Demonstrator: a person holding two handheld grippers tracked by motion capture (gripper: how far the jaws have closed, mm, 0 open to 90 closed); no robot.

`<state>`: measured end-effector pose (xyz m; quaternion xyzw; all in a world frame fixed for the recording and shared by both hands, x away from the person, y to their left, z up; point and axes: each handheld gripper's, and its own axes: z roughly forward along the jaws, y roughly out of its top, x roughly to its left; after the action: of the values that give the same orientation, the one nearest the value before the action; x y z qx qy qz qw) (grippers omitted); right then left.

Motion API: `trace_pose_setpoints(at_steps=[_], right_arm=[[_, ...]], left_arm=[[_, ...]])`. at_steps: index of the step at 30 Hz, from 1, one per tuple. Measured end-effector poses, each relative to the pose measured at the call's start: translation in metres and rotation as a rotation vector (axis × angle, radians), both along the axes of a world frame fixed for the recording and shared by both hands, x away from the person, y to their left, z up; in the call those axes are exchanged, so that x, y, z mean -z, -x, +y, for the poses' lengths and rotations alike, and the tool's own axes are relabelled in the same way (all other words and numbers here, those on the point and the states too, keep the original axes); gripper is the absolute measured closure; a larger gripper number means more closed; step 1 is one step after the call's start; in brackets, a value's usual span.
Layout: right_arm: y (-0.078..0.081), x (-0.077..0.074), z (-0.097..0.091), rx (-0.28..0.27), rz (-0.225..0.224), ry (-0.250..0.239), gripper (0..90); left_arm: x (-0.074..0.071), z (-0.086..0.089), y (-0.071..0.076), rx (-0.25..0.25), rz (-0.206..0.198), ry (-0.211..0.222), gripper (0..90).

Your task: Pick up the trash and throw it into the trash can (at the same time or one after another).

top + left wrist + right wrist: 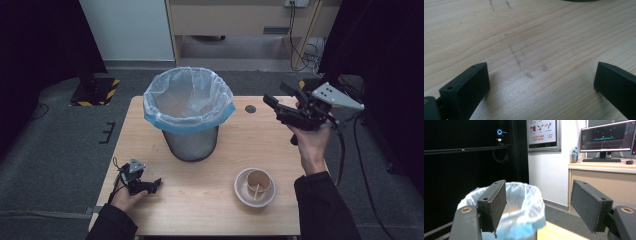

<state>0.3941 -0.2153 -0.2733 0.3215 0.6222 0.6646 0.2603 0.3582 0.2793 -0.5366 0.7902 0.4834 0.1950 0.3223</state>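
The right gripper (274, 106), jaws wide and empty, hangs level beside the grey bin with its white-and-blue liner (189, 112), probably nearer than the open left gripper (156, 184) resting on the table.

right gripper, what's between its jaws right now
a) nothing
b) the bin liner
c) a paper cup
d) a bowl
a: in the right gripper view the jaws of the right gripper stand apart with nothing between them; the bin sits farther off, and in the high view the cup rests in the bowl on the table.
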Motion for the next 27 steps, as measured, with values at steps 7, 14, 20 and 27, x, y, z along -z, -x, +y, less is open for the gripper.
trace_pose_setpoints(at_steps=[7, 14, 20, 27], right_arm=[[0.025, 0.056, -0.028, 0.007, 0.068, -0.004, 30.4], [0.046, 0.094, -0.047, 0.017, 0.118, 0.053, 31.9], [0.063, 0.114, -0.055, 0.006, 0.134, 0.107, 31.6], [0.078, 0.133, -0.061, -0.016, 0.154, 0.138, 31.3]], left_arm=[[0.000, 0.000, 0.000, -0.002, 0.000, 0.000, 0.0], [0.000, -0.001, 0.000, -0.003, -0.001, 0.000, 0.0], [0.000, -0.001, 0.000, -0.003, -0.001, 0.001, 0.0], [0.000, -0.001, 0.000, -0.003, -0.001, 0.001, 0.0]])
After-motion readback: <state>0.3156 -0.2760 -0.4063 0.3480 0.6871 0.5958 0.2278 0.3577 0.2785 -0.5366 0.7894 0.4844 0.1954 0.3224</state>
